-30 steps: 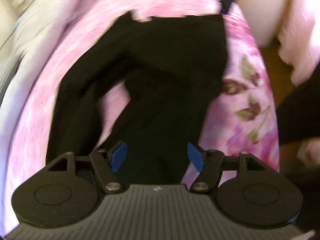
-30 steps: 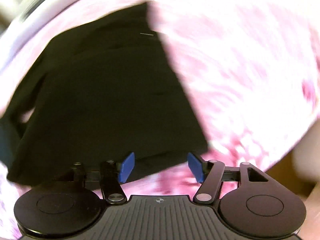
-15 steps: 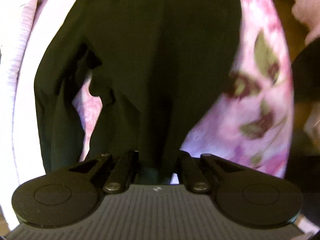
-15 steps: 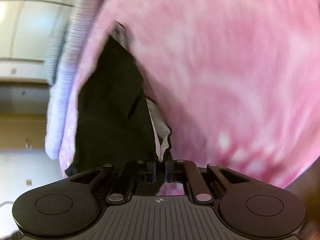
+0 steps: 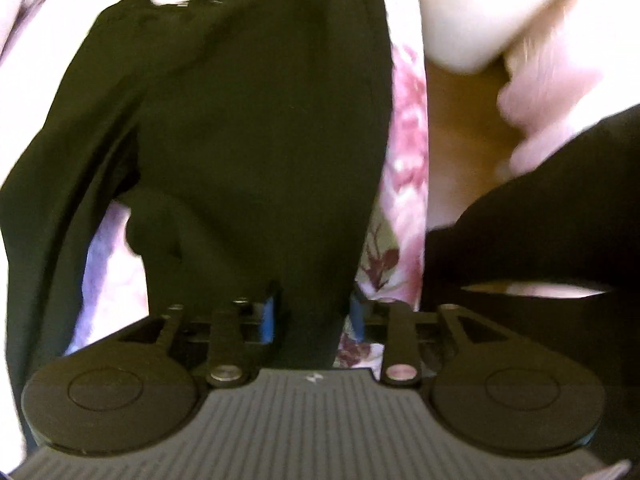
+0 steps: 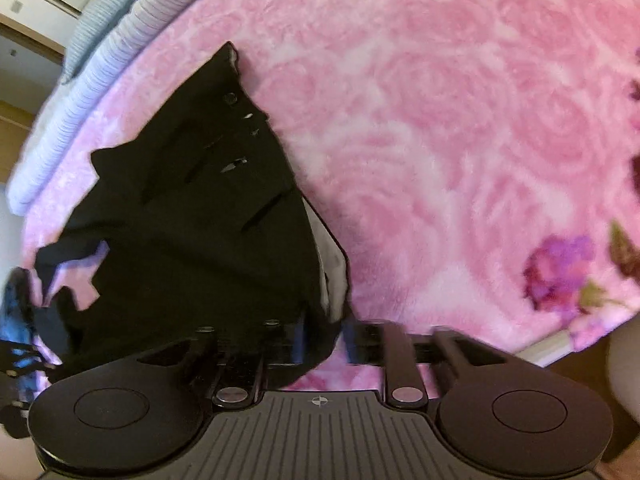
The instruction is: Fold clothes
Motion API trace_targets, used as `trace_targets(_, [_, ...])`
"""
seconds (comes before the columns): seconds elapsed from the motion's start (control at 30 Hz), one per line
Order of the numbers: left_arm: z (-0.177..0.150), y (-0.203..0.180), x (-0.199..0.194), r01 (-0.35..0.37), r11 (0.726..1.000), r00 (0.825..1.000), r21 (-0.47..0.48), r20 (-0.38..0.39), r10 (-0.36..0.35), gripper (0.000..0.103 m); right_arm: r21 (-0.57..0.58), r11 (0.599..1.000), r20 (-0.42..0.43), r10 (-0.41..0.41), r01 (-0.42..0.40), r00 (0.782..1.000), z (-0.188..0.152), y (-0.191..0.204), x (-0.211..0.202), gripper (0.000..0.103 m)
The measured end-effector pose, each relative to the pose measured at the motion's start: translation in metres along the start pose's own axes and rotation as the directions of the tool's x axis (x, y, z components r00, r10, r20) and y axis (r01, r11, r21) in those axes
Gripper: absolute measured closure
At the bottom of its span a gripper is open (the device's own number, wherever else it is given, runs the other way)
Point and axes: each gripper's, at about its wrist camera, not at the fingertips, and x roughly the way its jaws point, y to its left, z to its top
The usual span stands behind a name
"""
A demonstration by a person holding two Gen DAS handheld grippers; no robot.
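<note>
While both pairs of jaws are opening, black cloth lies between the fingers of each gripper. At the left gripper (image 5: 314, 314) a band of the black garment (image 5: 248, 128) runs down between the blue pads (image 5: 267, 316); the right-hand pad stands clear of the cloth with flowered fabric showing beside it, so the grasp is loosened, not pressing. From there the garment spreads toward twelve o'clock across the pink floral blanket (image 5: 406, 152), and one long dark fold hangs toward eight o'clock. At three o'clock a dark sleeve (image 5: 560, 216) of the person crosses the left wrist view.

At the right gripper (image 6: 322, 338) the garment's edge (image 6: 192, 232), with a pale lining showing, sits between the parted fingers and fans out toward ten o'clock over the blanket (image 6: 440, 120). A white ribbed cover (image 6: 100, 80) lies along the blanket's edge at ten o'clock.
</note>
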Motion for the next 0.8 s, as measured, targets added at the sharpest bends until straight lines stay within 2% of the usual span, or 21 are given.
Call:
trace_targets(0.07, [-0.026, 0.025, -0.015, 0.035, 0.997, 0.998, -0.074, 0.060, -0.030, 0.069, -0.008, 0.999, 0.016, -0.041, 0.041, 0.999, 0.007, 0.008, -0.007, 0.063])
trace_targets(0.13, [-0.052, 0.051, -0.029, 0.034, 0.991, 0.993, -0.131, 0.116, -0.018, 0.068, -0.018, 0.998, 0.058, -0.055, 0.056, 0.997, 0.019, 0.018, -0.016, 0.062])
trace_targets(0.23, [-0.066, 0.101, -0.044, 0.017, 0.975, 0.978, -0.220, 0.204, 0.029, 0.068, -0.075, 0.996, 0.123, -0.037, 0.046, 0.992, 0.051, 0.040, -0.022, 0.061])
trace_targets(0.33, [-0.080, 0.156, -0.051, -0.051, 0.940, 0.963, -0.338, 0.232, 0.135, 0.065, -0.171, 0.985, 0.142, 0.003, 0.022, 0.990, 0.097, 0.070, -0.008, 0.059])
trace_targets(0.47, [-0.077, 0.229, -0.037, -0.156, 0.895, 0.950, -0.418, 0.186, 0.252, 0.060, -0.332, 0.943, 0.127, 0.062, -0.016, 0.990, 0.164, 0.105, 0.033, 0.054])
trace_targets(0.57, [-0.065, 0.267, -0.012, -0.234, 0.876, 0.945, -0.421, 0.113, 0.307, 0.060, -0.459, 0.887, 0.103, 0.097, -0.039, 0.990, 0.217, 0.123, 0.075, 0.052])
trace_targets(0.63, [-0.057, 0.282, 0.005, -0.284, 0.862, 0.938, -0.421, 0.065, 0.341, 0.060, -0.519, 0.853, 0.085, 0.117, -0.056, 0.990, 0.249, 0.128, 0.106, 0.051])
trace_targets(0.73, [-0.050, 0.295, 0.024, -0.331, 0.838, 0.928, -0.433, 0.012, 0.372, 0.059, -0.579, 0.806, 0.006, 0.157, -0.124, 0.988, 0.286, 0.134, 0.157, 0.051])
trace_targets(0.8, [-0.050, 0.302, 0.034, -0.349, 0.820, 0.924, -0.455, -0.019, 0.382, 0.058, -0.656, 0.740, -0.052, 0.152, -0.148, 0.987, 0.300, 0.140, 0.188, 0.051])
